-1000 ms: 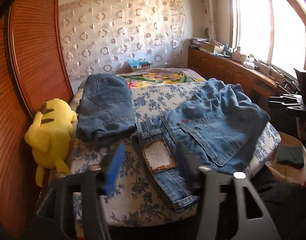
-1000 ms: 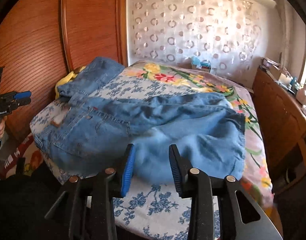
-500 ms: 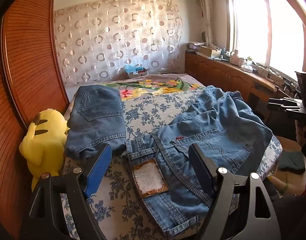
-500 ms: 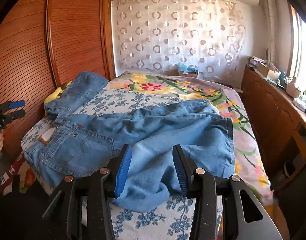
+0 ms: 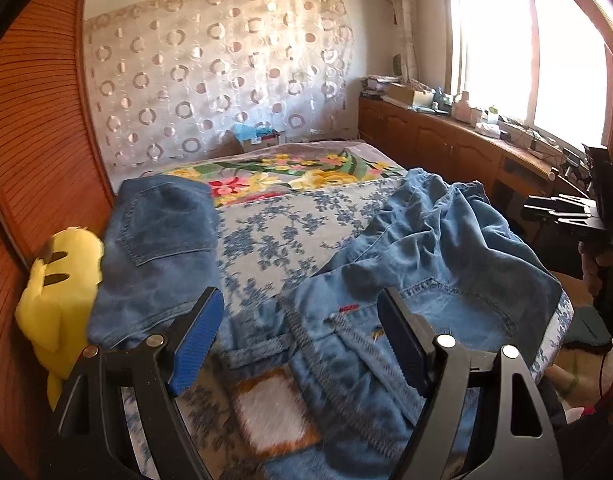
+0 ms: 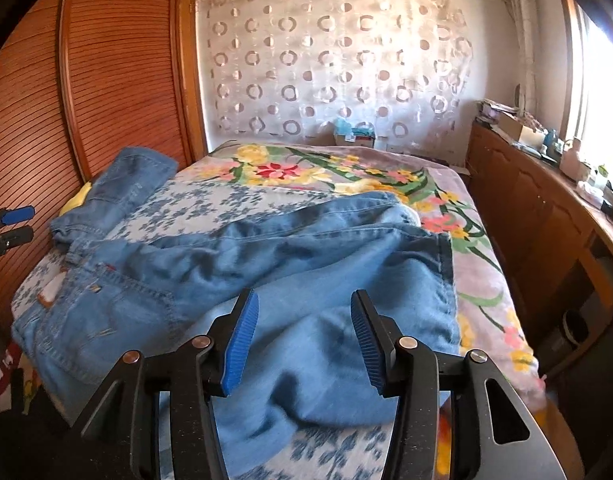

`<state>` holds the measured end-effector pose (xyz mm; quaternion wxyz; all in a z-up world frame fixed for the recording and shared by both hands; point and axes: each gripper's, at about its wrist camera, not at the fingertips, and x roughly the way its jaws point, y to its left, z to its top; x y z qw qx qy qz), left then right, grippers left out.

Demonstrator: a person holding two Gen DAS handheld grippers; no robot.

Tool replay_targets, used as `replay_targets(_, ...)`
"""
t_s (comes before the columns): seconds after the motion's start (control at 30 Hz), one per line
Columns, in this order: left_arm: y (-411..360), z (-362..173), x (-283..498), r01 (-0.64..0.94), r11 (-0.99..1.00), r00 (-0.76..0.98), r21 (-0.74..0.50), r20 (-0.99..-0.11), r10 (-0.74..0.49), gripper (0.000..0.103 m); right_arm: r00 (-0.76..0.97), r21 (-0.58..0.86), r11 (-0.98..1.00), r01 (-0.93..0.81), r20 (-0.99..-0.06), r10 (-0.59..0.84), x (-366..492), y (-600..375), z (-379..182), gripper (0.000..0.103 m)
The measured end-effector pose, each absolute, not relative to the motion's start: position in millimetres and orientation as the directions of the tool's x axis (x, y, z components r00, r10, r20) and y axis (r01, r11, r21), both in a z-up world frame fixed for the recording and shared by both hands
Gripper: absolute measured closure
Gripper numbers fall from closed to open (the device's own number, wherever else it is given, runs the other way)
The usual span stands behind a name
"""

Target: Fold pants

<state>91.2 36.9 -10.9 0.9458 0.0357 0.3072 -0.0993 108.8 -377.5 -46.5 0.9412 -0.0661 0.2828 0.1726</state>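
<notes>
Below us we see the wide bed with its blue-flowered and bright floral covers point(image 6: 290, 196). Across its near end sprawl the light blue denim pants point(image 6: 306, 256), waistband toward the wooden wardrobe. Beside them lies a folded darker denim pair point(image 5: 162, 248). Our left claw point(image 5: 302, 336) hovers released above the waistband; our right claw point(image 6: 304, 340), jaws just widening, grips nothing over the legs.
</notes>
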Motion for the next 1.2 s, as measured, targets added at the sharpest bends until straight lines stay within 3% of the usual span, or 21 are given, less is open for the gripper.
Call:
replay_targets(0.27,-7.6,-21.6,151.6,0.314,0.949,0.735,0.005,-0.634,-0.24,0.023,0.772,-0.039,0.94,-0.339,-0.582,0.254,161.7,-391.5,-53.1,0.049)
replay_targets(0.63,-40.4,-71.8,204.3,0.412,0.909,0.584,-0.058,-0.749,-0.313,0.035,0.745,-0.073,0.966,-0.247,-0.652,0.141,245.4,-424.5,-79.8,0.049)
replay_targets(0.83,-38.6,-88.3,212.1,0.404,0.911,0.549,-0.083,-0.775,-0.314,0.042,0.711,-0.01,0.975,-0.222,-0.687,0.154,277.3,-433.9,-93.3,0.049)
replay_targets(0.93,-39.0,-91.3,212.3,0.405,0.911,0.548,-0.076,-0.778,-0.308,0.055,0.712,0.012,0.975,-0.221,-0.681,0.17,282.9,-434.9,-89.7,0.049)
replay_targets(1.0,-38.6,-92.4,211.5,0.404,0.912,0.552,-0.065,-0.778,-0.3,0.068,0.712,0.031,0.973,-0.228,-0.676,0.189,284.4,-437.0,-88.1,0.05)
replay_targets(1.03,-38.0,-92.2,210.7,0.402,0.914,0.556,-0.059,-0.777,-0.294,0.072,0.713,0.037,0.972,-0.232,-0.673,0.196,284.1,-439.1,-88.6,0.059)
replay_targets(1.07,-35.7,-92.9,211.0,0.4,0.915,0.561,-0.051,-0.776,-0.289,0.077,0.714,0.04,0.971,-0.237,-0.671,0.202,283.9,-439.1,-88.4,0.079)
replay_targets(1.1,-34.3,-93.3,211.8,0.398,0.916,0.564,-0.051,-0.774,-0.288,0.082,0.715,0.04,0.97,-0.241,-0.668,0.205,283.7,-441.1,-88.5,0.086)
replay_targets(1.2,-31.1,-92.7,209.3,0.409,0.911,0.564,-0.056,-0.769,-0.301,0.095,0.745,0.02,0.968,-0.251,-0.634,0.206,277.1,-442.6,-84.2,0.088)
